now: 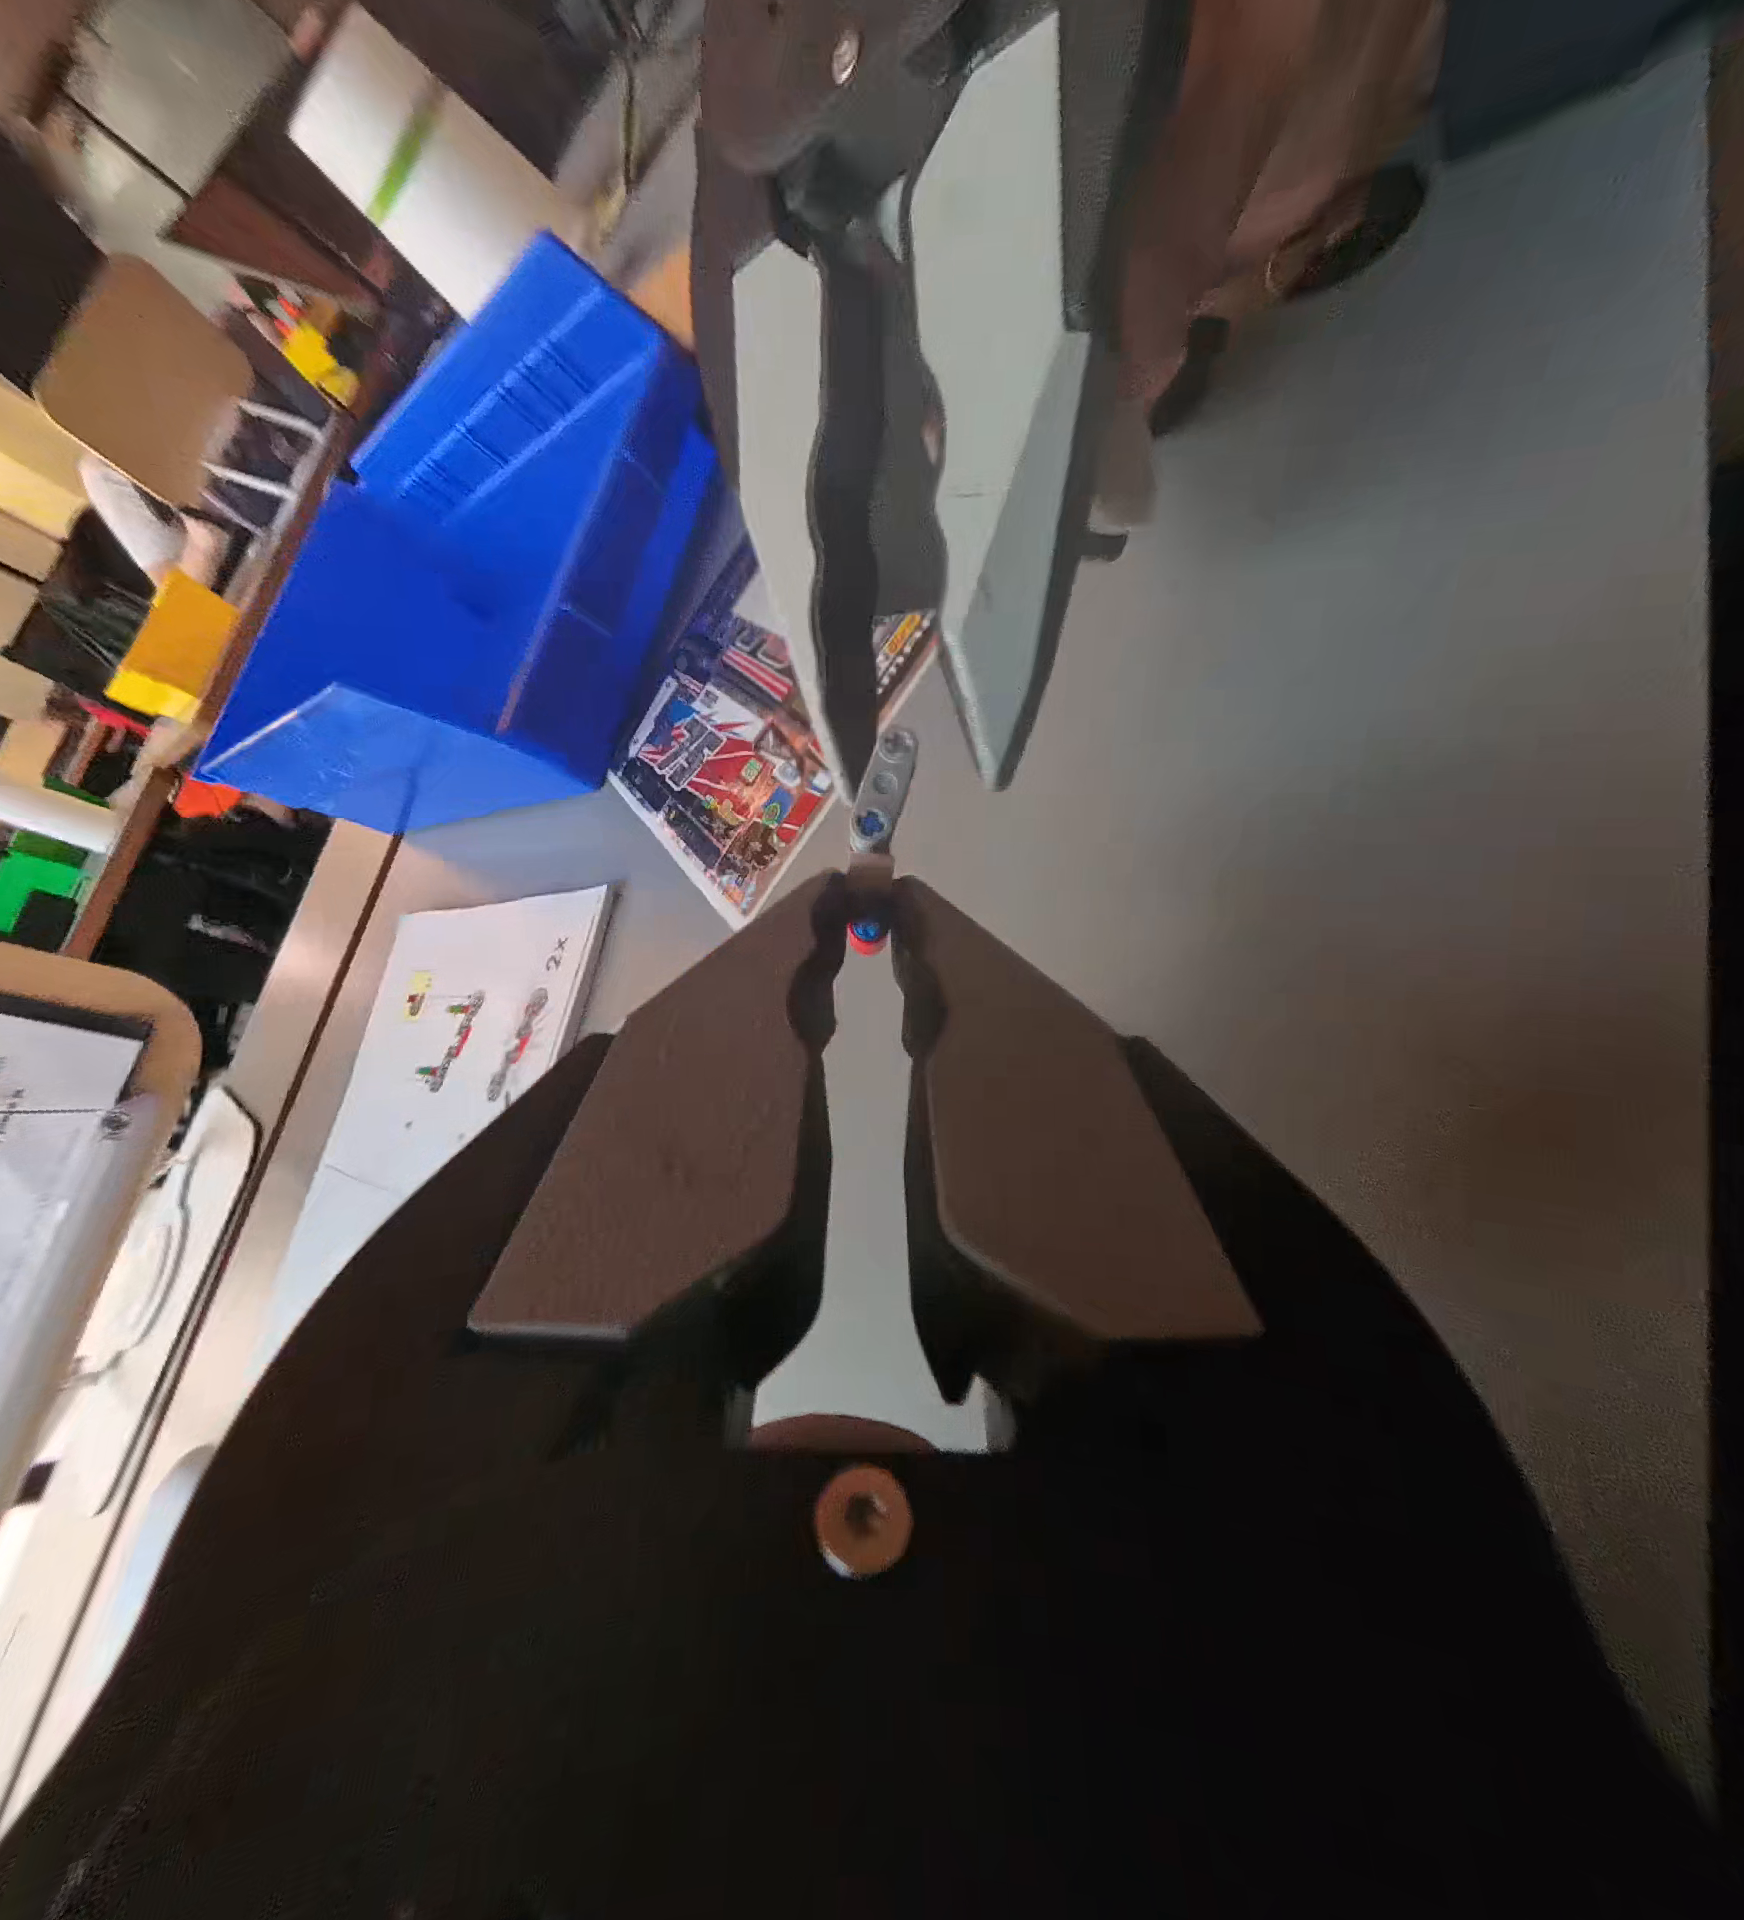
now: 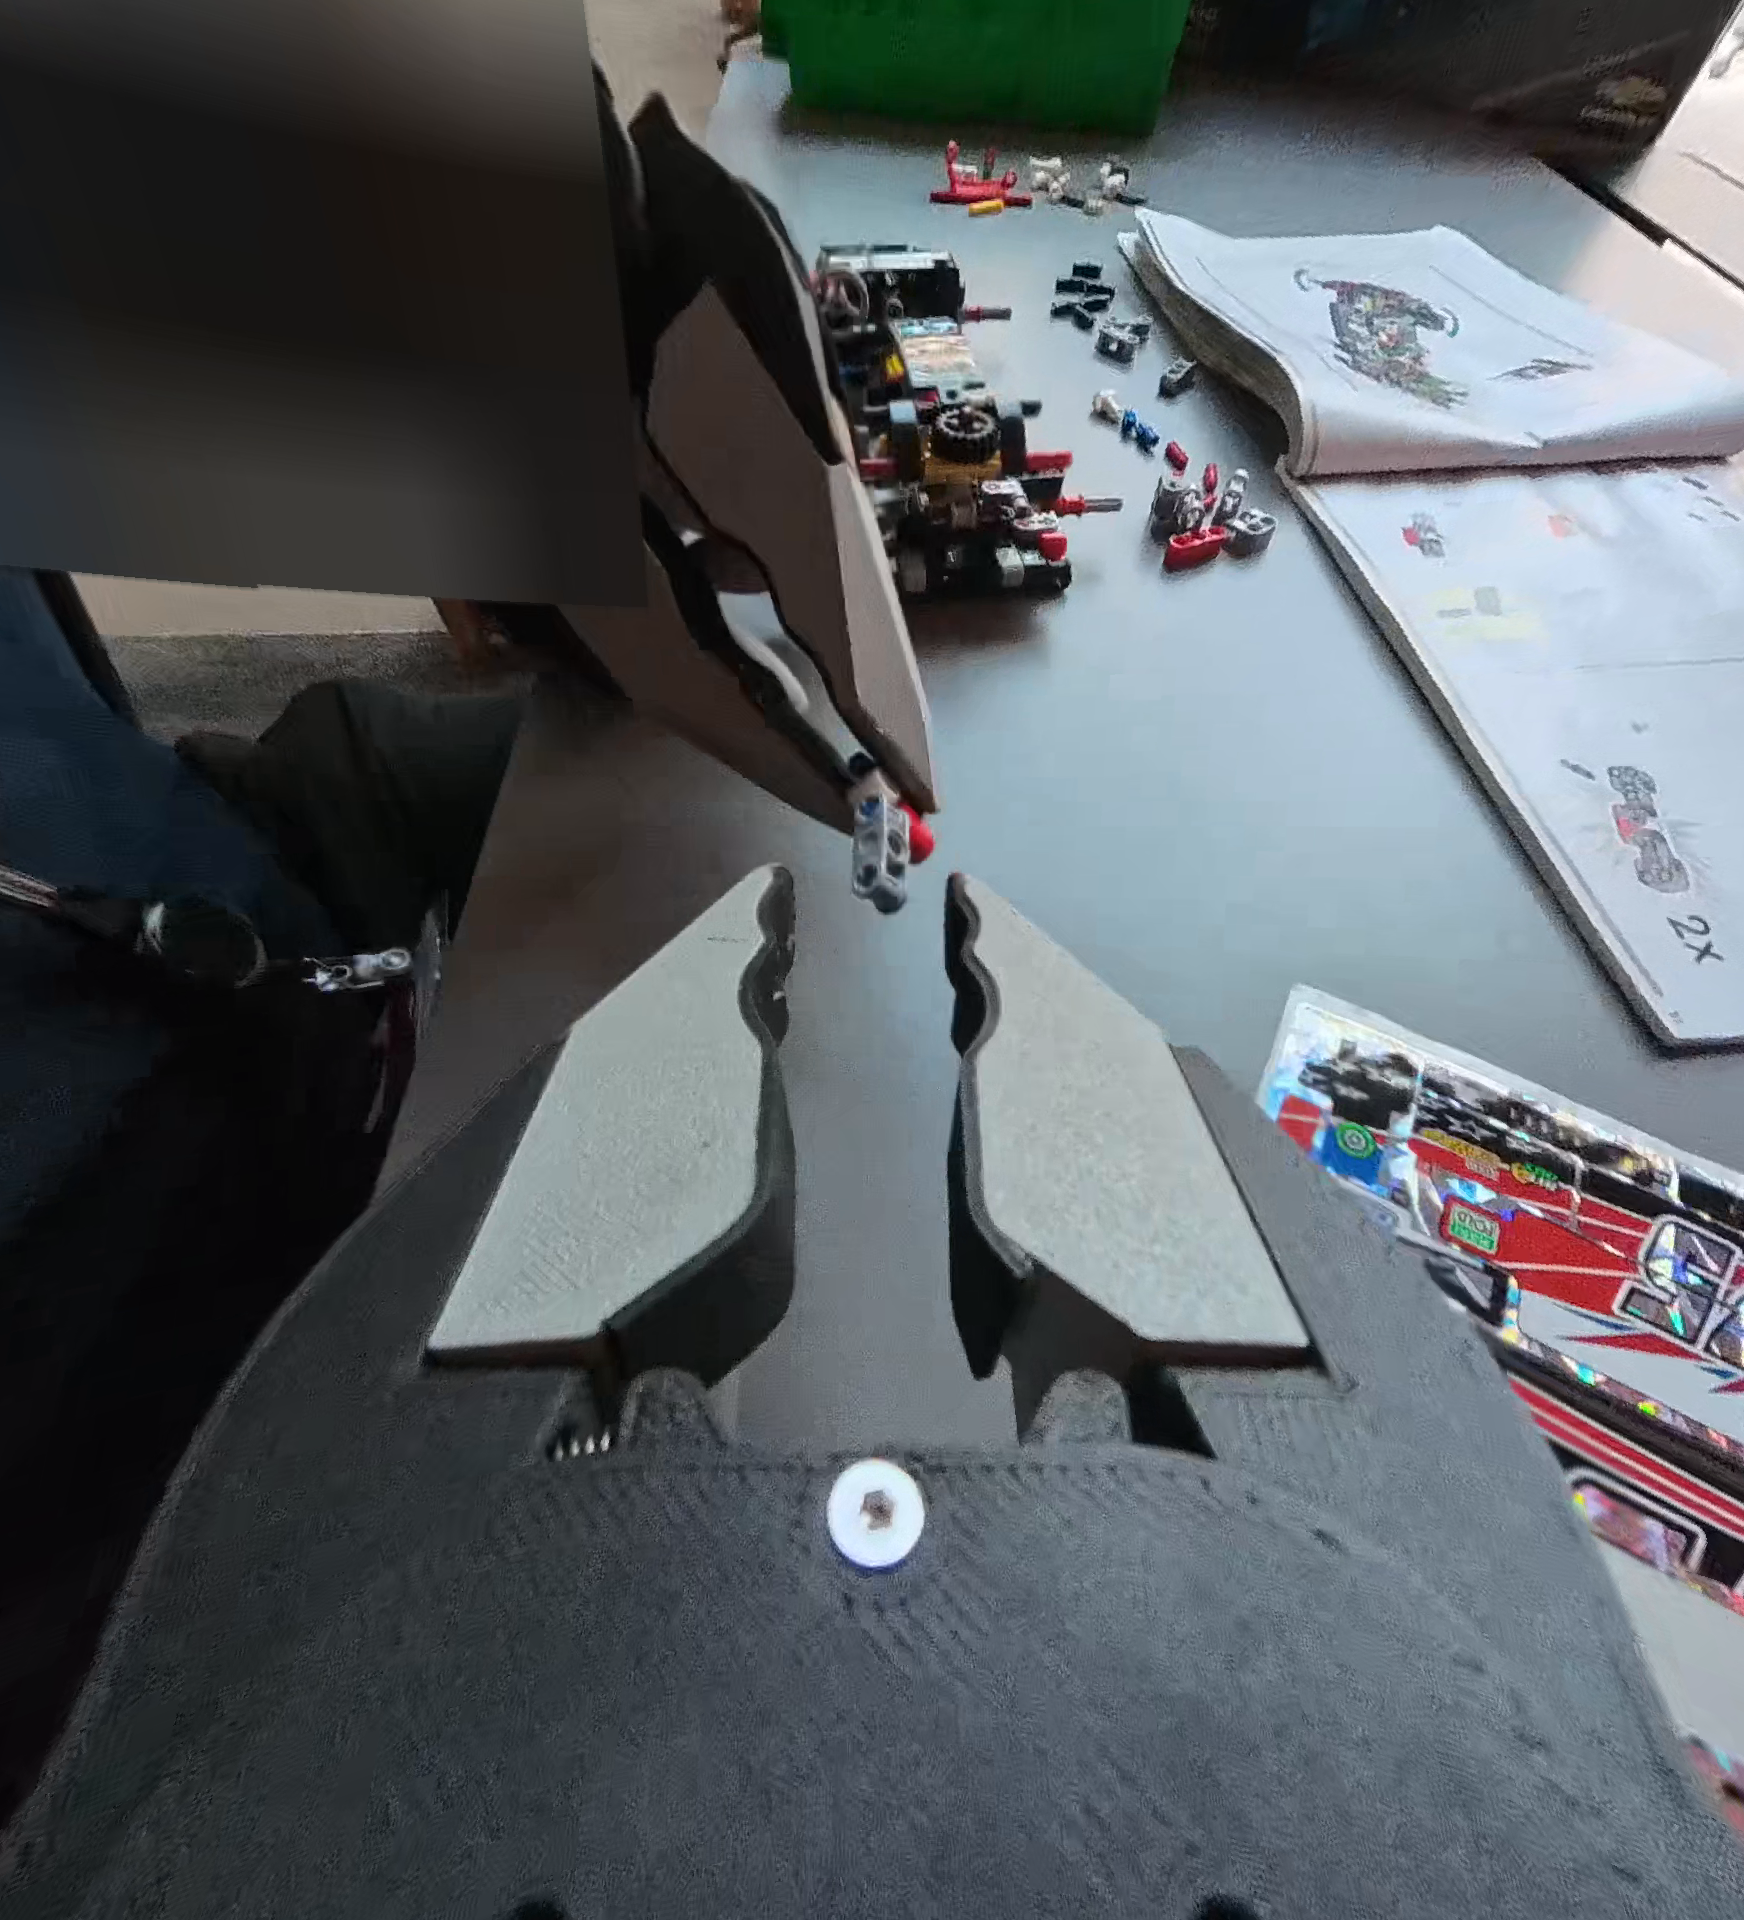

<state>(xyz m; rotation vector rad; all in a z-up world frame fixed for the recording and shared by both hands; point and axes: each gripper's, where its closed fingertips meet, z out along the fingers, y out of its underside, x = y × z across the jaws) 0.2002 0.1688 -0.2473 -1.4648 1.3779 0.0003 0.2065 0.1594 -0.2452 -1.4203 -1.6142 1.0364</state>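
Note:
My left gripper [image 1: 863,899] is shut on a small brick piece: a short grey beam [image 1: 884,781] with holes, a blue pin and a red bush [image 1: 868,932] at the gripped end. The right wrist view shows the same piece [image 2: 880,844] held at the left gripper's tips [image 2: 894,805], above the dark table [image 2: 1159,779]. My right gripper [image 2: 868,894] is open. The beam's free end hangs just ahead of the gap between its fingertips, and neither pad touches it. In the left wrist view the right gripper [image 1: 925,758] comes in from above, its fingers spread on either side of the beam's far end.
A partly built brick vehicle [image 2: 961,436] and several loose pieces [image 2: 1200,509] lie farther back. An open instruction booklet [image 2: 1574,675] and a colourful sticker sheet [image 2: 1574,1247] lie to the right. A blue bin [image 1: 494,582] and a green bin [image 2: 972,52] stand at the table's edges. My two grippers' fingertips are within a few centimetres of each other.

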